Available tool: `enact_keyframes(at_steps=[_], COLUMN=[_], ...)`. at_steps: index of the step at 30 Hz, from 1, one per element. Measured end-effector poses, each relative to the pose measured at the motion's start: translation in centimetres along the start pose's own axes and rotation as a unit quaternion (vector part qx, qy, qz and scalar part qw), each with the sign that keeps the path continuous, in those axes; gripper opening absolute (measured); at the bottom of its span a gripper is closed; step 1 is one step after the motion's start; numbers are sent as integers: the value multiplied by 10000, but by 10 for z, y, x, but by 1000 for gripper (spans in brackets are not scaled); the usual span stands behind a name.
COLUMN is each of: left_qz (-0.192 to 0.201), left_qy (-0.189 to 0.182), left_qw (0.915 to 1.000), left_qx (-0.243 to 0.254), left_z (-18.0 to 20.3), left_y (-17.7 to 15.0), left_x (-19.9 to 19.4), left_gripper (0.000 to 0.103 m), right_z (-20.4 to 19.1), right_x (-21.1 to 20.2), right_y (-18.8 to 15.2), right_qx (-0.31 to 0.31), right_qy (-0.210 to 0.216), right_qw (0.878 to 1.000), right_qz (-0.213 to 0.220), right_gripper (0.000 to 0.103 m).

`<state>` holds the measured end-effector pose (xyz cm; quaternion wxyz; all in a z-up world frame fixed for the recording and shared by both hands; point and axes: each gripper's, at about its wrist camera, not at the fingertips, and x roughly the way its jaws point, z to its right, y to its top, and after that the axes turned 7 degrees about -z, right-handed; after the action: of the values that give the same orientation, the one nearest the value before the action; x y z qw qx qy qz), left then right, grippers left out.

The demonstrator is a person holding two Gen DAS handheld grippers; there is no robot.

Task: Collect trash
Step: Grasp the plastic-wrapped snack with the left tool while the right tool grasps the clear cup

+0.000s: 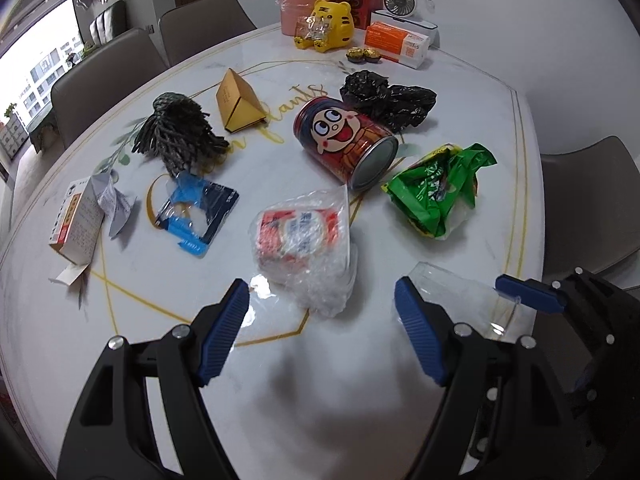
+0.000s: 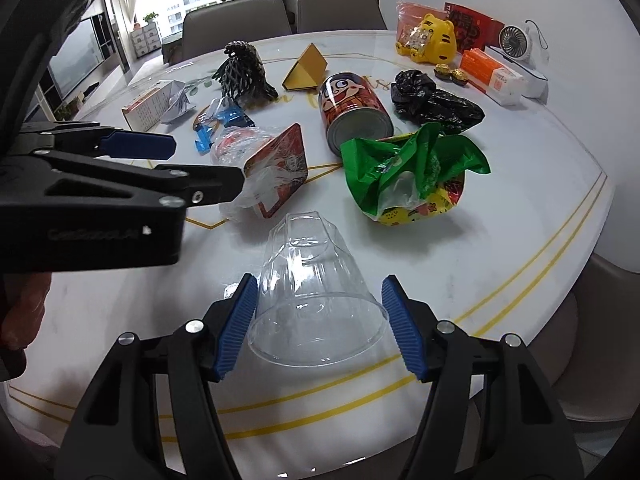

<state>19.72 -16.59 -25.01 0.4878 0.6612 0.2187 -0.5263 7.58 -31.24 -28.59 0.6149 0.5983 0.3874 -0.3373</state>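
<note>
Cup position: clear plastic cup (image 2: 316, 300) lying on its side on the tabletop (image 2: 520, 240), directly between the fingers of the right gripper (image 2: 320, 322).
Cup axis: long axis running straight ahead along the fingers, wide mouth toward the camera, narrow base pointing away.
Contact: left pad (image 2: 236, 328) touching or nearly touching the cup wall; right pad apart from it, a gap visible.
Right gripper state: spread wide, nothing grasped yet.
Left gripper state: left gripper (image 1: 322, 328) likewise spread, holding nothing, hovering short of the bagged instant-noodle cup (image 1: 304, 240).
Nearer arm: right, clearly; from the left wrist view the clear plastic cup (image 1: 460, 292) sits off beyond the right-hand finger.
Coming move, judged: closing across the cup's width near the mouth; thin wall likely to flex or slip.
Count, trash: one clear cup, one bagged noodle cup, one red cartoon can (image 1: 346, 142), one green snack wrapper (image 1: 438, 192), one black plastic bag (image 1: 388, 98), one blue blister pack (image 1: 196, 210), one black foam net (image 1: 176, 134), one yellow triangular box (image 1: 240, 102), one medicine carton (image 1: 76, 220) with a crumpled leaflet.
Count, far edge: one tiger figure (image 1: 328, 26), two gold-foil chocolates (image 1: 362, 55), one desk fan (image 1: 400, 0).
</note>
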Motion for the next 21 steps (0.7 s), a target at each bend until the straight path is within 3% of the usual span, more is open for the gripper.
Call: enact_keyframes(at_steps=[10,11,12,13,21], left_qz=[-366,-376,-370,-368,-253], left_qy=[165,120,45,-28,-3], left_qw=[9991,9991,9991,9990,9990], left_qx=[-141,-168,-212,-255,-382], left_z=[-15,-16,-18,-19,-21], left_y=[24,24,24,24,8], left_x=[54,56,57,57,48], left_gripper=[75,75,66,64,63], right_z=[10,9,9,8,10], right_x=[7,7,8,9,12], right_y=[4,4,5,5,14], right_qx=[112,106,96,85,117], right_qy=[15,22,32,34,122], right_qw=[9999,9999,9999,10000,9998], right_qz=[12,13,7,8,43], right_gripper=[62,62,62,62,62])
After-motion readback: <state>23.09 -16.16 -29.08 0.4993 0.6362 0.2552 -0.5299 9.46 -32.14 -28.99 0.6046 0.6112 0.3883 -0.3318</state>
